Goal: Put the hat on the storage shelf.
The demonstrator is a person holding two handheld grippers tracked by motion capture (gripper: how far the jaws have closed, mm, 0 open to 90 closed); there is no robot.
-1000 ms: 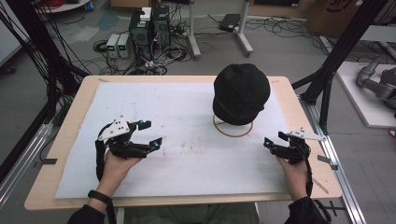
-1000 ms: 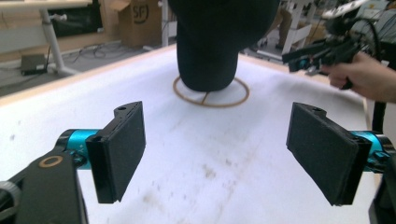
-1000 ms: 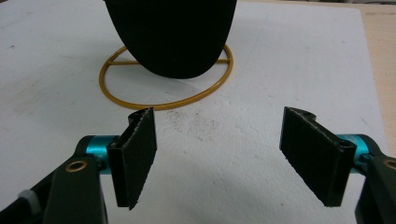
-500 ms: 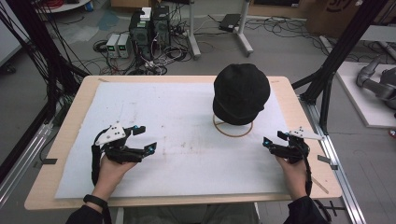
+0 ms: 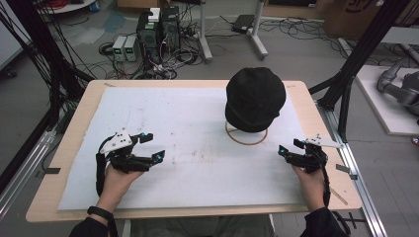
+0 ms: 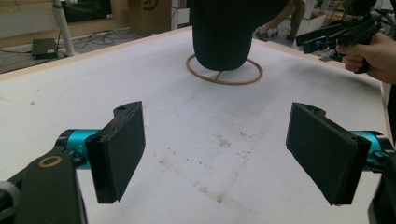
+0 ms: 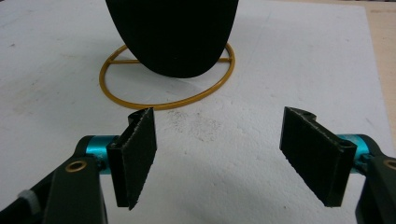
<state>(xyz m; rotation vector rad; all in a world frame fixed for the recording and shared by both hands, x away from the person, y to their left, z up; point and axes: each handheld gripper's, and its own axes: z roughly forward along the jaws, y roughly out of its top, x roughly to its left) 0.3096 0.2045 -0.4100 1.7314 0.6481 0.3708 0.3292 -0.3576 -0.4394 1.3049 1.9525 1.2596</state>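
Black cap on a wire stand — likely soft, light; best pinched at the brim; left tongs and right tongs both apart, empty

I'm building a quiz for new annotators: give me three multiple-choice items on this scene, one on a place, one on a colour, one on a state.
1. Where does the black cap sit?
A. on a ring-based stand on the table's right half
B. flat at the left edge
C. in the left gripper

2. What colour is the stand's ring?
A. blue
B. golden yellow
C. red

3. How are the fingers of the right gripper set?
A. shut on the cap
B. shut on nothing
C. open

Answers: 1 A, the high view shows it raised over the ring; 2 B, plain in the right gripper view; 3 C, a wide gap shows bare white mat.
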